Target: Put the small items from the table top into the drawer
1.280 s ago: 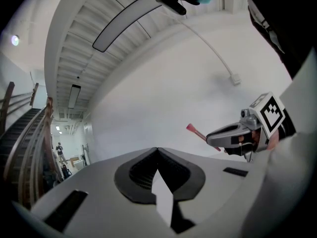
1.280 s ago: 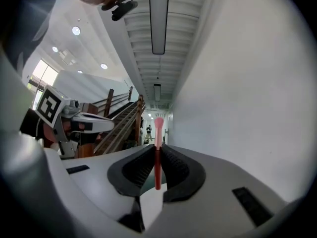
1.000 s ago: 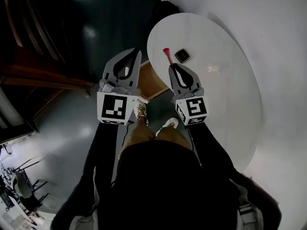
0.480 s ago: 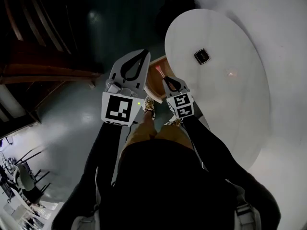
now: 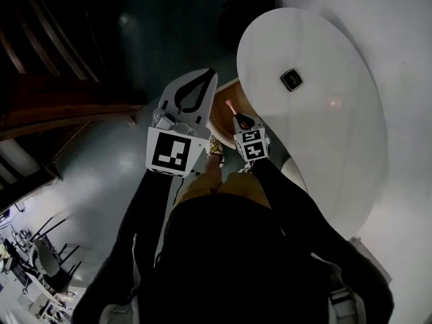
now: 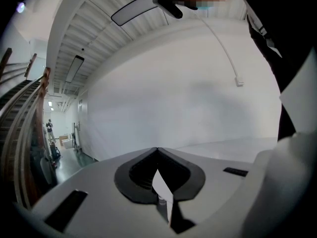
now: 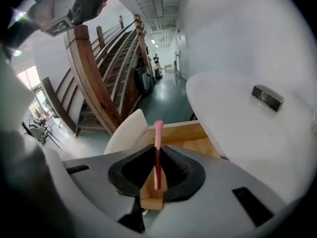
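- Markings first: your left cube (image 5: 172, 152) and right cube (image 5: 251, 144) each carry a black-and-white square pattern. It has no letters or numbers you could read.
- Your right gripper (image 5: 237, 116) (image 7: 157, 148) is narrowed to a slit and clamps a slim stick (image 5: 231, 106) (image 7: 158, 133). The stick has a dark red shaft and a pink tip, which pokes out past the gripper's front.
- That stick shows no label you can make out.
- In the head view the stick's pink tip lies over the open wooden drawer (image 5: 221, 120) (image 7: 178, 131). The drawer juts from under the tabletop (image 5: 317, 154) (image 7: 233, 128) edge. You cannot tell whether the tip touches the wood.
- The drawer's far end carries a white curved panel (image 7: 126, 130).
- Your left gripper (image 5: 212, 73) (image 6: 157, 149) is closed, its tips meeting with nothing between them. It hangs just left of the drawer and faces a plain white wall (image 6: 188, 98).
- A small black square item (image 5: 291, 79) (image 7: 268, 97) with a pale rim lies flat on the white oval tabletop, well apart from the drawer. Any print on it is too small to read.
- A small pale thing (image 5: 333, 102) sits near the black item, too faint to identify.
- A wooden staircase (image 7: 94, 78) rises behind the drawer in the right gripper view.
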Motion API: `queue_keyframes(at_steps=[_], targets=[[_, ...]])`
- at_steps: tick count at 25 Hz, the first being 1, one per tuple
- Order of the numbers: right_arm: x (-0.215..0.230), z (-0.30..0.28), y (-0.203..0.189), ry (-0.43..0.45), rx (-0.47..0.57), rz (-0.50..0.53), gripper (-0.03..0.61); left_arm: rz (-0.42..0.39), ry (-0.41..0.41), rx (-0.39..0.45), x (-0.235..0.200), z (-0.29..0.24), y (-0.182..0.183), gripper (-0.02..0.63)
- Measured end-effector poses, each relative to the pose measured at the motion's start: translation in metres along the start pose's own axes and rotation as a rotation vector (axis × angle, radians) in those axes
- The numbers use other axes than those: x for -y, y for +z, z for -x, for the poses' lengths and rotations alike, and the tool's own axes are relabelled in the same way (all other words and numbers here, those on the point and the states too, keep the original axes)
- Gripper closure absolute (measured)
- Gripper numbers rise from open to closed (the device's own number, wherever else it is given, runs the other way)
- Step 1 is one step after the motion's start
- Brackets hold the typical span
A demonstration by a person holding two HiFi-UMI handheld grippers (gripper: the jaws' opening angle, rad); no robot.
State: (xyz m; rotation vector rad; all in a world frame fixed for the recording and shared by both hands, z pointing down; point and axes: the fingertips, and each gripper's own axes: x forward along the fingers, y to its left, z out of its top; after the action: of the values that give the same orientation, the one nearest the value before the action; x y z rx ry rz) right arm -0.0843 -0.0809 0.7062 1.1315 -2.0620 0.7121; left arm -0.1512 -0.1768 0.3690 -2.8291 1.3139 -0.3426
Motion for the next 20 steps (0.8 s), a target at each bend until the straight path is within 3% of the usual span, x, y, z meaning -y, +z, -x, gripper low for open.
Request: queue_keyframes(at_steps=[12, 13, 15, 20], targets=[[-0.001, -0.017, -0.008, -0.013, -0.052, -0.029, 0.515, -0.005, -0.047, -0.008, -0.012, -0.013, -0.007, 0.600], [-0.003, -0.017, -0.007, -0.006, -0.053, -0.031, 0.510, -0.004, -0.048, -0.009, -0.013, -0.015, -0.008, 0.600], [-0.004, -0.018, -0.005, -0.004, -0.051, -0.024, 0.427, -0.006, -0.054, -0.009, -0.014, -0.017, -0.009, 0.600], [-0.003, -0.012, -0.004, -0.019, -0.064, -0.022, 0.417, -0.006, -0.071, 0.003, -0.016, -0.019, -0.006, 0.600]])
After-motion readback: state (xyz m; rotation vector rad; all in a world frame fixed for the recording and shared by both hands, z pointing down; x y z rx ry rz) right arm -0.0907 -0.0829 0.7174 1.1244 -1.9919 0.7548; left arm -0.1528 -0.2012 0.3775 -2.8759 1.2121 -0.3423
